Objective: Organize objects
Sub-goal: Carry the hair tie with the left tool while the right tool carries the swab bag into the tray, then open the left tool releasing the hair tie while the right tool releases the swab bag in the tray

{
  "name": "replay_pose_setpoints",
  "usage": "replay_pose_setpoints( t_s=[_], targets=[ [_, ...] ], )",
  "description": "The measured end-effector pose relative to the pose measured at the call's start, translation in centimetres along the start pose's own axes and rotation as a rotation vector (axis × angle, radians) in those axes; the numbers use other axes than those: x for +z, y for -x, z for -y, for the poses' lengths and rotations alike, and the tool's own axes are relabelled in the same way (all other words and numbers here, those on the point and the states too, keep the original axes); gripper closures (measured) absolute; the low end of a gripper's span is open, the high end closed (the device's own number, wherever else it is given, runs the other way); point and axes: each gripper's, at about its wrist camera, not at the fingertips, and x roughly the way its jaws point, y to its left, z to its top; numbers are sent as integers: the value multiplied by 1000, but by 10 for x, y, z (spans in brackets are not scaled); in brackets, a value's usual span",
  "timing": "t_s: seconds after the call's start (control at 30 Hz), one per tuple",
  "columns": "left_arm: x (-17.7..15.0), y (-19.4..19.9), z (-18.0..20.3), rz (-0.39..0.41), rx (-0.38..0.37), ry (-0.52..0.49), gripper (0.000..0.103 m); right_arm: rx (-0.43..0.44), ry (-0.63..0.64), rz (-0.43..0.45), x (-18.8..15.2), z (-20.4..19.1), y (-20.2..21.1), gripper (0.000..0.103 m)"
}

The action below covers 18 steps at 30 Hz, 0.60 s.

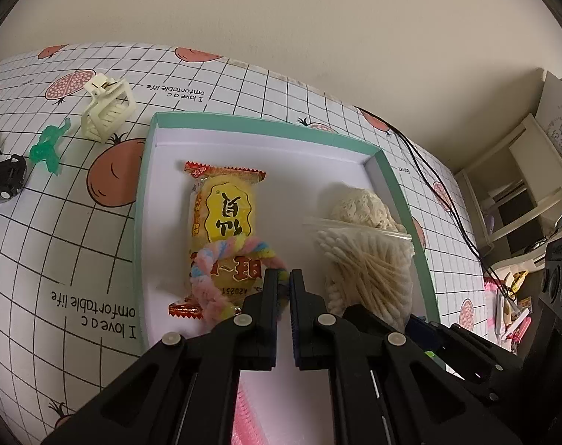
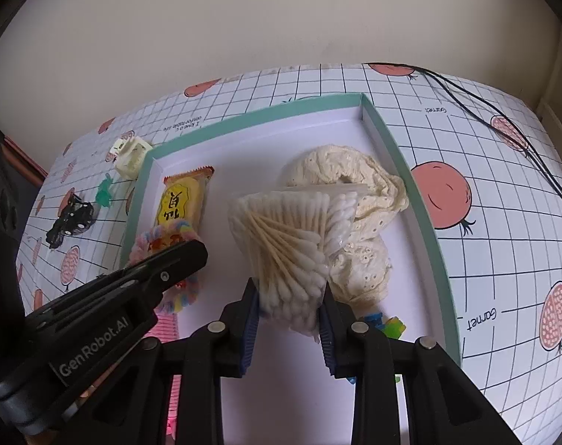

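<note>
A teal-rimmed white box [image 1: 266,126] [image 2: 418,170] holds a yellow snack packet [image 1: 223,222] [image 2: 180,204], a cream lace cloth [image 1: 358,204] [image 2: 370,193] and a clear bag of cotton swabs [image 1: 370,270] [image 2: 292,244]. My left gripper [image 1: 283,278] is shut on a pastel fuzzy ring [image 1: 210,278] [image 2: 177,296] lying over the snack packet. My right gripper [image 2: 290,296] is shut on the near end of the cotton swab bag, which stands tilted against the cloth. In the right wrist view the left gripper [image 2: 191,256] reaches in from the left.
Outside the box on the grid-patterned tablecloth [image 1: 58,259] lie a cream hair claw [image 1: 106,111] [image 2: 130,155], a green plastic figure [image 1: 49,144] [image 2: 103,191] and a black toy car [image 1: 4,181] [image 2: 71,222]. A pink comb-like item [image 2: 166,330] and small coloured blocks [image 2: 388,324] sit at the box's near end. Black cables [image 2: 503,118] trail right.
</note>
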Motion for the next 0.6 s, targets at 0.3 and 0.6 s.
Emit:
replay_pose_setpoints(
  t_s=[0.3,0.6],
  targets=[
    [-2,-2,0,-10,12,5,97,4,-10,-4,-7,2,-5,72],
    [1,7,-1,-4,6,18,97,-1,-6,0,-7,0,-3,70]
  ],
)
